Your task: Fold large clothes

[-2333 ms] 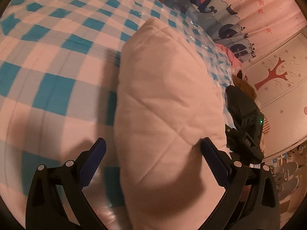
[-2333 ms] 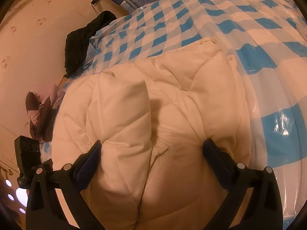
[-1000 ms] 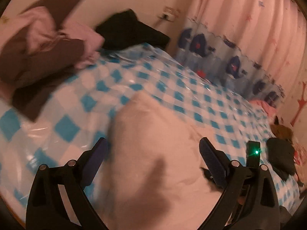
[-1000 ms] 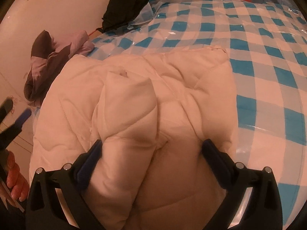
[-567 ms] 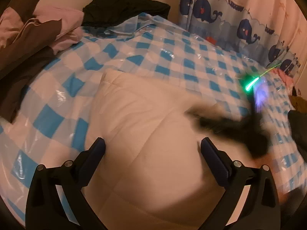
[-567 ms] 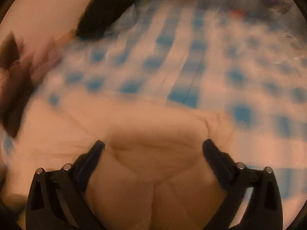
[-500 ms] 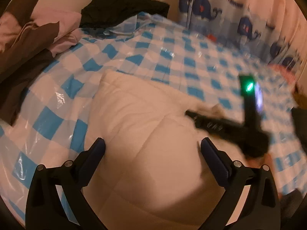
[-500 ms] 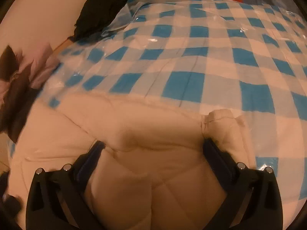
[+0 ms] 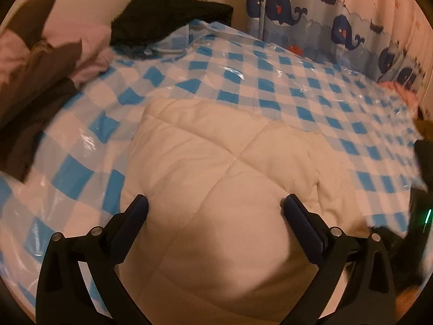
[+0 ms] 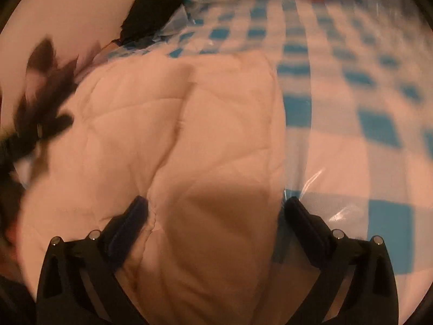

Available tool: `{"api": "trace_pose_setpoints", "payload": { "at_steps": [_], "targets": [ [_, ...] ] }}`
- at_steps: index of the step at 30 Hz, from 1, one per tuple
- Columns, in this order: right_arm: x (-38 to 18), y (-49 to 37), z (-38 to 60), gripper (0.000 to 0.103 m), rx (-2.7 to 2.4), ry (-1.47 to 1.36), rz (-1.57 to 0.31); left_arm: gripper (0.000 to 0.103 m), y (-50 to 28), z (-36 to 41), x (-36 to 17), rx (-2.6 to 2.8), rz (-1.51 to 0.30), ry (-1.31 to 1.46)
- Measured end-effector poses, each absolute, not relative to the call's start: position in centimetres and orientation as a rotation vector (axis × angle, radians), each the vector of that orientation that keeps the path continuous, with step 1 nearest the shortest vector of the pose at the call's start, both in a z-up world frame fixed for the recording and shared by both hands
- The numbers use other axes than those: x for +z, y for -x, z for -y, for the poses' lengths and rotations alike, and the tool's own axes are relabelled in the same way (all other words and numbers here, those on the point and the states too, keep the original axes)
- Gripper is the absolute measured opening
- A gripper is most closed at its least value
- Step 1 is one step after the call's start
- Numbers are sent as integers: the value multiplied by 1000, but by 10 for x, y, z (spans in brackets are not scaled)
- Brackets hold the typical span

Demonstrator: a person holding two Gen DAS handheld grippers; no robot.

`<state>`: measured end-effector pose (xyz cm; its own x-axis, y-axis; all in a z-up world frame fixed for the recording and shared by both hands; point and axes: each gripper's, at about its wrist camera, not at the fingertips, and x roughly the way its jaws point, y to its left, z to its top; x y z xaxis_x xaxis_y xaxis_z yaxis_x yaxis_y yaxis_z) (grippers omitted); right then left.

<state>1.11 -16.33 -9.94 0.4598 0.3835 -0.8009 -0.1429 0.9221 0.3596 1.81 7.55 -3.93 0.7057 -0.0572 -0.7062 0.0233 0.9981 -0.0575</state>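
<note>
1. the fingers of the left gripper (image 9: 215,207) are spread wide, and nothing is pinched between them; the cream quilted garment (image 9: 216,178) is framed in the gap, and whether the tips touch the fabric cannot be told.
2. the fingers of the right gripper (image 10: 215,208) are likewise spread wide and nothing is gripped; the right-hand edge of the garment is seen running up between them, though this view is smeared by motion.
3. the garment is laid as a compact padded bundle on the blue and white checked sheet (image 9: 270,81), which is covered by a glossy plastic film; a ridge down the middle of the bundle is shown in the right wrist view, so it is judged that layers are already doubled over.
4. a dark garment (image 9: 167,16) is heaped at the far edge by the wall, brown and pink clothes (image 9: 40,65) are piled on the left, and a whale-print curtain (image 9: 324,24) is hung behind; all are well apart from the bundle.
5. the step in hand is judged to be a late one: a release after a fold, with the bundle being checked or tidied.
6. for the next move, if another fold is wanted, both edges are to be pinched through all layers and carried over together; thick padding is likely to spring back unless it is pressed flat.
</note>
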Motion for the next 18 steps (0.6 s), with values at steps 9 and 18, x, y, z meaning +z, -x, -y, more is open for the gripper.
{"api": "trace_pose_setpoints", "payload": {
  "at_steps": [9, 18],
  "targets": [
    [-86, 58, 137, 96, 400, -120, -1056, 96, -16, -88, -37, -77, -797, 86],
    [1, 57, 141, 96, 455, -118, -875, 96, 23, -96, -22, -45, -725, 29]
  ]
}}
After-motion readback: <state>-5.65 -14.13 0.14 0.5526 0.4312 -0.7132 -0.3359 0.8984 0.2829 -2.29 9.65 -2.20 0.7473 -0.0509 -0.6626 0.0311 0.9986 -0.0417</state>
